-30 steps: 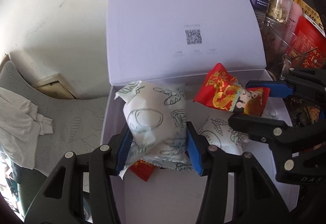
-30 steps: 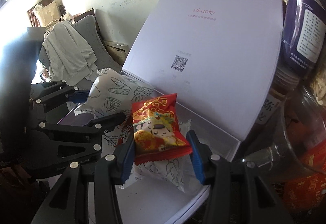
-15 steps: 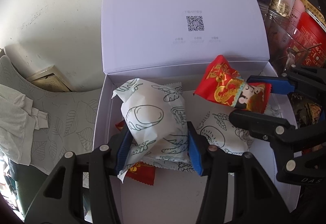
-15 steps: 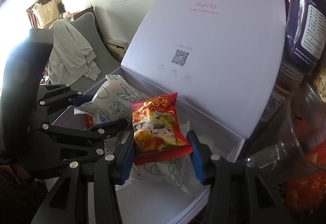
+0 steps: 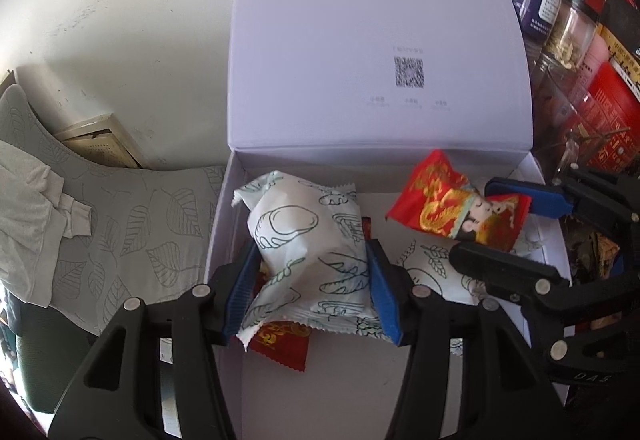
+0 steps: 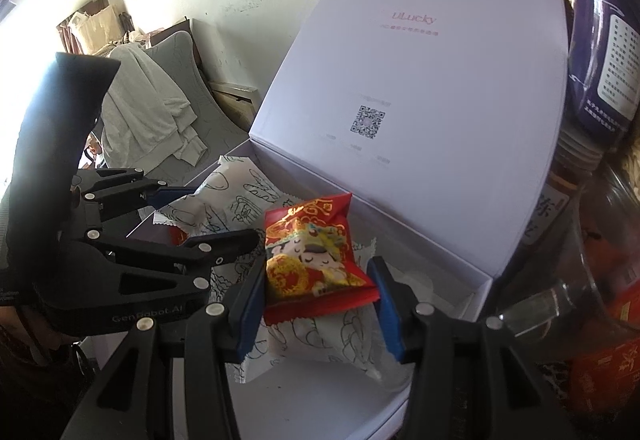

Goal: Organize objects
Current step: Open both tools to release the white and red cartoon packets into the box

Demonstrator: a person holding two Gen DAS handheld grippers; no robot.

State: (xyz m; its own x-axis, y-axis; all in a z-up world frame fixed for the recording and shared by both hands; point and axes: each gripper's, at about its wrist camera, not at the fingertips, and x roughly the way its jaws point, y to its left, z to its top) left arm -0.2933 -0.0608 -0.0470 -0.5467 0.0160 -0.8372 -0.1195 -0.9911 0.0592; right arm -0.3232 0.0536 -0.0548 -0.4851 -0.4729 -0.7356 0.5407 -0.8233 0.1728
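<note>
Left wrist view
Box: a white box [image 5: 224, 224] is seen with its lid [image 5: 376, 40] raised upright at the far edge; a bare floor strip is left free at the near edge.
Left gripper [image 5: 310, 286]: its jaws are opening, yet the blue pads are still seen against both sides of the white packet [image 5: 304, 248]; the packet is held over the box's left half, near the left wall.
White packet: puffy, white, printed with line drawings in black and green, crimped at its ends.
Beneath: a red packet [image 5: 280, 344] is partly covered by it on the box floor.
Right edge: jars [image 5: 560, 8] and red tins are crowded just beside the box.
Left edge: a grey leaf-patterned cushion [image 5: 120, 232] is seen beside the box wall.

Right wrist view
Right gripper [image 6: 318, 300]: clenched on a red snack packet [image 6: 312, 264], pads pressed on both its sides.
Red snack packet: glossy red and gold, a cartoon figure printed on it; it is held over the box's right half, above another white packet [image 6: 320, 340] lying on the floor.
Room: the box's right wall [image 6: 480, 296] is close to the right finger; open floor is left toward the near edge.
</note>
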